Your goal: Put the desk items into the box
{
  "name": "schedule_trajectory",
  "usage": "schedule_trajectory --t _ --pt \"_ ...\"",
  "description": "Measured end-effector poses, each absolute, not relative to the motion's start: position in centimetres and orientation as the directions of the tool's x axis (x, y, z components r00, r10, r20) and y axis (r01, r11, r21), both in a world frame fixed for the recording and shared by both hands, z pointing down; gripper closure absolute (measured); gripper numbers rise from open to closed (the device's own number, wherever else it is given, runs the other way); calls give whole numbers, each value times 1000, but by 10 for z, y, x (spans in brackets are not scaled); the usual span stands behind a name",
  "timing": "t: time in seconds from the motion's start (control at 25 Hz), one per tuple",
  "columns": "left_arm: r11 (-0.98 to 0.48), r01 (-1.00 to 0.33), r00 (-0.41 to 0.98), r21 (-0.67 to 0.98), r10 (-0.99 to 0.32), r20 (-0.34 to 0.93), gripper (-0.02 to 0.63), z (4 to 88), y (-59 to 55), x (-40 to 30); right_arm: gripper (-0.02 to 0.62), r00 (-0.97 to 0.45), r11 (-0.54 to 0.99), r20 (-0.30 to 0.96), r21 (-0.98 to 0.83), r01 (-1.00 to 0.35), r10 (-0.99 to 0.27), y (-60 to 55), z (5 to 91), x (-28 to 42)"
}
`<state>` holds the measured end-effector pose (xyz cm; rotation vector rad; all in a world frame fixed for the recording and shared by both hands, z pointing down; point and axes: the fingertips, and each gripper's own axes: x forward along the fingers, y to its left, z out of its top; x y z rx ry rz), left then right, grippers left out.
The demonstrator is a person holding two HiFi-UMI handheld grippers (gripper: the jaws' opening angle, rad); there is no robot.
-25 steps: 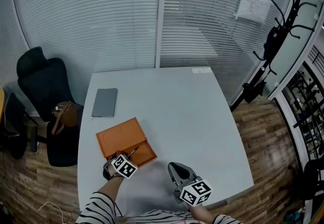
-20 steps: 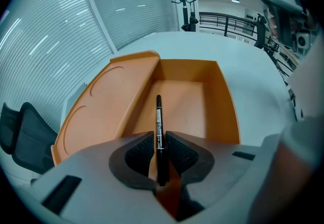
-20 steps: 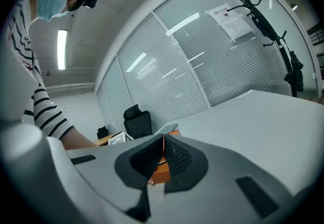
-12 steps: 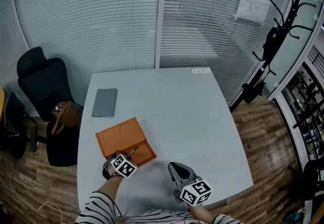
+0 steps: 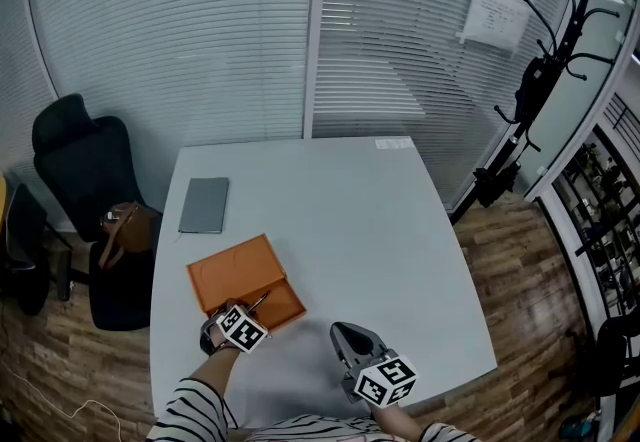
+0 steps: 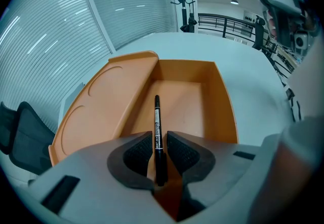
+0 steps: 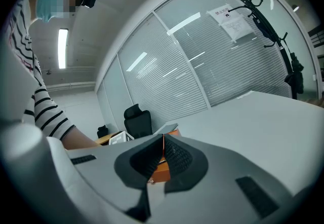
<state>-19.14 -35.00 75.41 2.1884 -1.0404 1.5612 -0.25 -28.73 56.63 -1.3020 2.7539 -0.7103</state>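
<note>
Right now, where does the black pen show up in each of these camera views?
Head view: the pen is at the bottom left, over the near edge of the orange box.
Left gripper view: low centre, clamped between the jaws and pointing into the box.
Right gripper view: not visible.
Shared landmark: the orange box.

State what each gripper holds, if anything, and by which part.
The left gripper clamps a black pen by its near half; the far end juts out over the orange box. The right gripper is shut on nothing.
</note>
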Motion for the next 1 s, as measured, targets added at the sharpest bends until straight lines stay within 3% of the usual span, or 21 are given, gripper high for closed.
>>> schedule_trajectory --t 0.6,1.0 --pt "-722 -676 202 -147 -374 905 555 755 -350 -189 569 -635 535 189 -392 -749 -749 -282 565 7" --pt "-701 -687 213 -191 -445 870 554 739 -347 -193 569 -642 549 182 -381 -744 -745 -274 560 2"
